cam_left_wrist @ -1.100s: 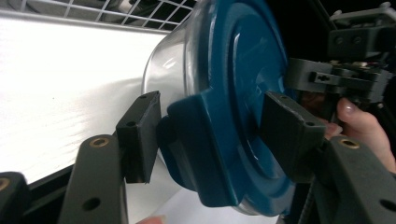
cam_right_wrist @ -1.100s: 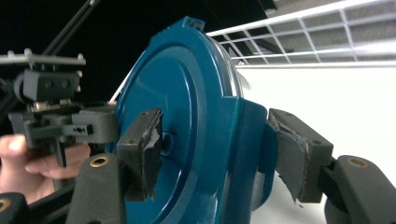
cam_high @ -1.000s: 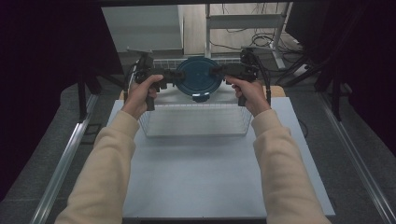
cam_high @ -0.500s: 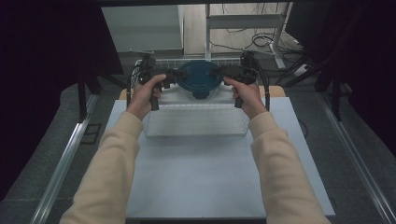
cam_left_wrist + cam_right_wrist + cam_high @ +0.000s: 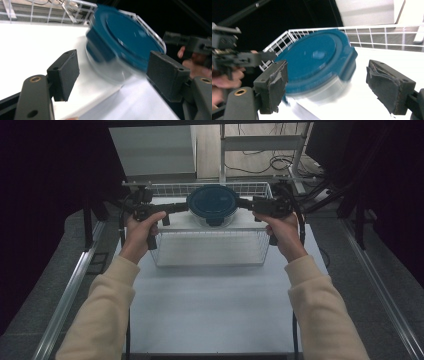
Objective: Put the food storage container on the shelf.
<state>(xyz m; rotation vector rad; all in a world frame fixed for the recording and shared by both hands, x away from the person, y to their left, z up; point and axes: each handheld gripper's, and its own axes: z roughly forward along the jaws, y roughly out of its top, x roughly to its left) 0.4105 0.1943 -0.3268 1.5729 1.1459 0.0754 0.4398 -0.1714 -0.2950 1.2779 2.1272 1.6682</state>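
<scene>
A pale worktop (image 5: 210, 300) sits between metal rails (image 5: 65, 295); beyond it, cables (image 5: 260, 162) lie on a wooden floor (image 5: 207, 150).

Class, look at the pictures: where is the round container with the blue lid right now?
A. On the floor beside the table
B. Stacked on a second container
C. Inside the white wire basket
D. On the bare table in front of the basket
C: the round container sits on the floor of the white wire basket, with the basket's wire walls around it.

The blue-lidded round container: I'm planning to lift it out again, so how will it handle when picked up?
The blue-lidded round container looks rigid, probably clear hard plastic under a snap-on lid. Its smooth curved wall may slip between flat pads. Squat and wide, it seems unlikely to tip in the wire basket.
</scene>
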